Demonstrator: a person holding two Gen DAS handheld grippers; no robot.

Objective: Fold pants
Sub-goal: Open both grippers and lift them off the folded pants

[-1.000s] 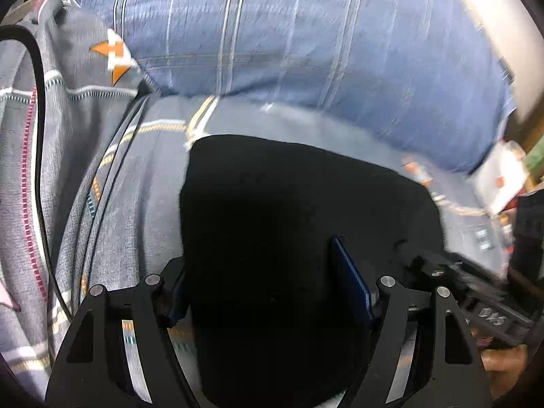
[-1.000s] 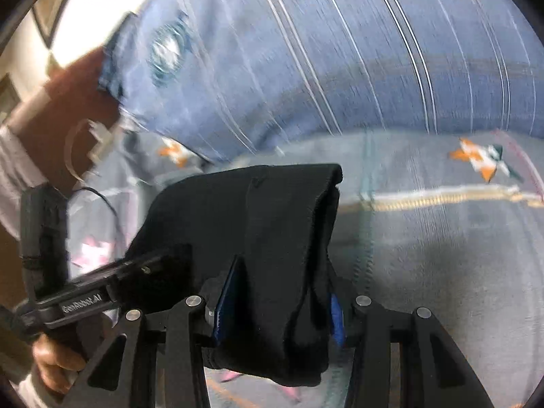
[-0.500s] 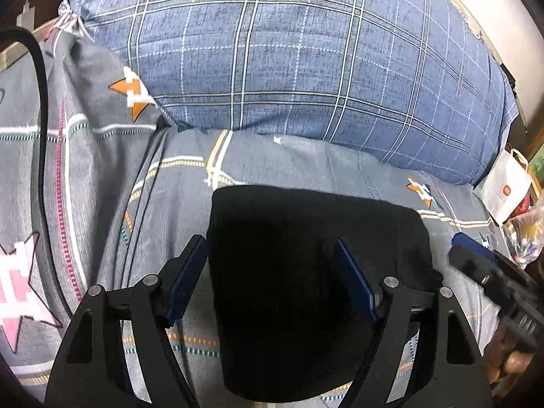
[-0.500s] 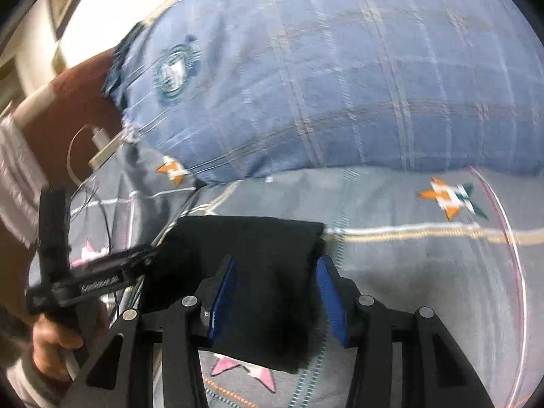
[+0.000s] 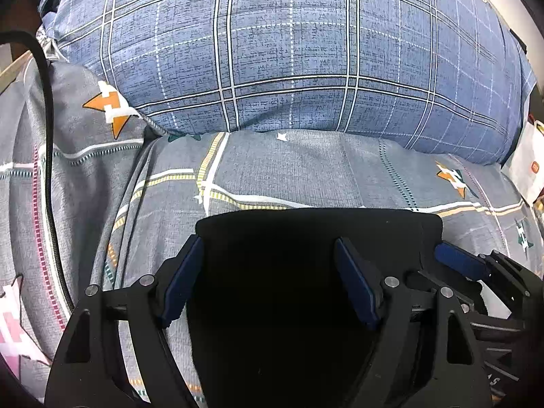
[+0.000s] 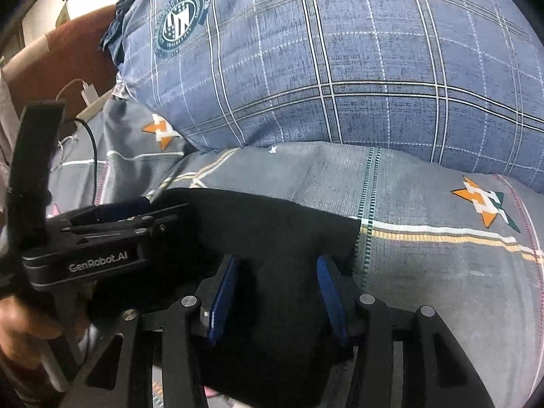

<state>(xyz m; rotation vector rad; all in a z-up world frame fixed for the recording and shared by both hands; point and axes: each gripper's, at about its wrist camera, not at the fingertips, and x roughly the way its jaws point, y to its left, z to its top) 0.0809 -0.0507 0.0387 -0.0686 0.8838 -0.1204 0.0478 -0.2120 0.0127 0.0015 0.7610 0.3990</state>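
The black pants (image 5: 306, 272) lie folded flat on the grey bedspread (image 5: 306, 170), their long side running left to right in front of the blue pillow (image 5: 306, 51). The left gripper (image 5: 268, 278) stands spread over the left end. The right gripper (image 6: 275, 292), jaws also apart, straddles the right end (neither visibly pinches cloth), equally near.
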